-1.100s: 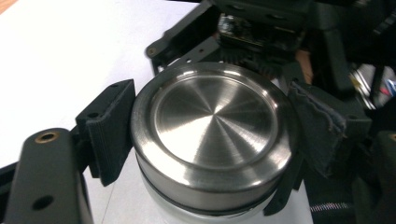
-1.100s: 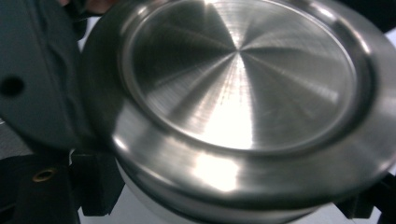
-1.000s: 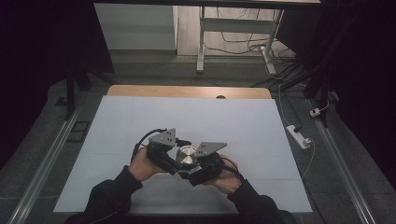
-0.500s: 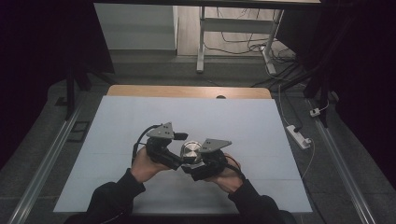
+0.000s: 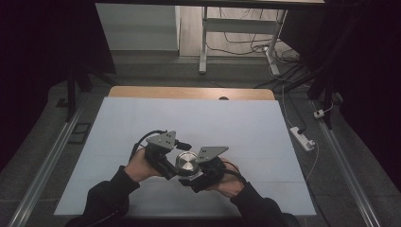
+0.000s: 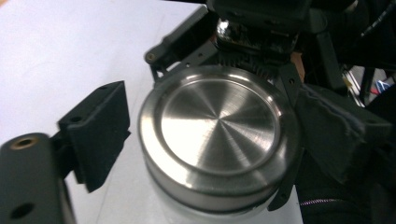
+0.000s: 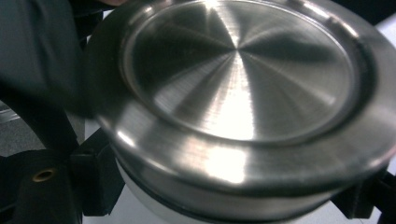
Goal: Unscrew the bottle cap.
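Note:
A jar with a brushed steel lid (image 5: 187,162) is held just above the white table mat (image 5: 236,123), near the front edge. My right gripper (image 5: 193,177) comes in from the right and is shut on the jar's pale body (image 7: 154,205) below the lid (image 7: 238,79). My left gripper (image 5: 180,165) straddles the lid (image 6: 219,126). Its jaws have just been closing around the lid; the left pad (image 6: 95,135) stands a sliver off the rim and the right pad (image 6: 327,128) lies against it.
The mat's wooden back edge (image 5: 189,92) is far from the hands. A white power strip (image 5: 301,137) lies on the floor to the right, and metal rails (image 5: 42,165) run along both sides. Desk legs and cables sit behind the table.
The left gripper's top plate rose and tilted slightly, then came back down by the lid. The jar and the right gripper stayed where they were.

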Demonstrator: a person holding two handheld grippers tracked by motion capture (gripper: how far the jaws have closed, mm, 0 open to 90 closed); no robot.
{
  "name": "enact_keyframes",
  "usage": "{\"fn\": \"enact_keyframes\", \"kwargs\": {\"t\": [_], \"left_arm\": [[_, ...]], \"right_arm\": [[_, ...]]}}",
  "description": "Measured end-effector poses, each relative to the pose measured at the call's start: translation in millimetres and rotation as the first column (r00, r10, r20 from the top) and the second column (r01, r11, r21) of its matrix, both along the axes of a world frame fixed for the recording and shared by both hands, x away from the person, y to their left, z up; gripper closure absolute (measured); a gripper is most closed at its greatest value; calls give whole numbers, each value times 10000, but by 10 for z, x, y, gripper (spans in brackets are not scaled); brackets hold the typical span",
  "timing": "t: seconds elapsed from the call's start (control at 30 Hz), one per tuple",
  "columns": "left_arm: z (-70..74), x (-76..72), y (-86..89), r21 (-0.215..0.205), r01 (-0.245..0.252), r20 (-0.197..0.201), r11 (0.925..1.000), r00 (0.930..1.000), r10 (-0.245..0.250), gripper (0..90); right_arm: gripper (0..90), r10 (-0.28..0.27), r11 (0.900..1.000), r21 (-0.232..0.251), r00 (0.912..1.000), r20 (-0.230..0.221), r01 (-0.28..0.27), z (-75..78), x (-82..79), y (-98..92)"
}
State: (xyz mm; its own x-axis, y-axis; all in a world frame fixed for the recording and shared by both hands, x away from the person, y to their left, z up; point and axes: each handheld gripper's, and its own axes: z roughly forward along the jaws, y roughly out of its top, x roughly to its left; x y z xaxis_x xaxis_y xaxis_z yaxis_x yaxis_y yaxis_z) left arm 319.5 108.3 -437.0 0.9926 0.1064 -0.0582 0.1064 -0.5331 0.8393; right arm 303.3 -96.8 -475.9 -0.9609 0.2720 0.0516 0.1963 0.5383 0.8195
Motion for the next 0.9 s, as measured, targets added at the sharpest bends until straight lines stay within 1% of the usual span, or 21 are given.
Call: {"fn": "enact_keyframes", "kwargs": {"t": [0.03,0.13,0.2,0.27,0.33,0.37,0.4,0.47,0.5,0.57,0.6,0.63,0.7,0.73,0.8,0.87,0.9], "left_arm": [[-3,-5,-2,-115,-91,-15,9999,10000,91,189],[3,-5,-10,-253,-519,-80,9983,9986,517,201],[-2,-9,-32,-391,-927,-161,9949,9956,921,202],[-4,-19,-65,-359,-1391,-147,9896,9902,1387,202],[-6,-32,-99,-321,-1871,-125,9818,9823,1868,202],[-10,-40,-118,-336,-2153,-126,9760,9765,2150,202],[-15,-51,-141,-350,-2516,-120,9672,9678,2513,202],[-21,-62,-172,-359,-2951,-146,9548,9555,2947,201],[-25,-63,-189,-354,-3098,-165,9501,9508,3094,199],[-27,-49,-187,-495,-3001,-273,9526,9538,2991,180],[-23,-36,-172,-649,-2873,-447,9556,9575,2849,147],[-13,-19,-152,-746,-2691,-601,9602,9624,2651,111],[23,-5,-91,-829,-2353,-567,9684,9713,2311,79],[37,1,-63,-837,-2080,-599,9745,9773,2034,78],[59,1,-14,-685,-1544,-420,9856,9875,1517,79],[64,-1,24,-313,-1072,-161,9937,9942,1068,81],[59,0,34,-206,-835,-140,9963,9964,833,89]], "right_arm": [[146,-50,10000,9,10000,26,50,2,3,-1],[146,-292,9996,61,9996,33,292,11,20,-22],[146,-493,9988,70,9987,86,493,19,33,-33],[146,-704,9975,88,9975,78,703,17,51,-45],[146,-1034,9946,64,9946,66,1033,11,65,-51],[146,-1134,9935,51,9935,93,1134,8,74,-56],[146,-1308,9914,37,9914,98,1308,8,80,-60],[146,-1652,9863,-6,9862,137,1652,4,92,-64],[146,-1839,9829,-14,9828,165,1839,1,94,-63],[146,-2078,9782,20,9780,164,2078,-7,94,-64],[146,-2147,9767,53,9765,169,2147,-9,92,-63],[146,-2155,9765,90,9764,162,2153,-9,92,-64],[146,-2069,9782,182,9783,131,2067,-2,93,-71],[145,-1979,9801,186,9801,128,1976,3,95,-76],[145,-1598,9869,227,9871,-56,1599,7,96,-82],[146,-1163,9929,258,9932,-66,1164,11,78,-73],[146,-957,9950,281,9954,-45,958,15,63,-63]]}}
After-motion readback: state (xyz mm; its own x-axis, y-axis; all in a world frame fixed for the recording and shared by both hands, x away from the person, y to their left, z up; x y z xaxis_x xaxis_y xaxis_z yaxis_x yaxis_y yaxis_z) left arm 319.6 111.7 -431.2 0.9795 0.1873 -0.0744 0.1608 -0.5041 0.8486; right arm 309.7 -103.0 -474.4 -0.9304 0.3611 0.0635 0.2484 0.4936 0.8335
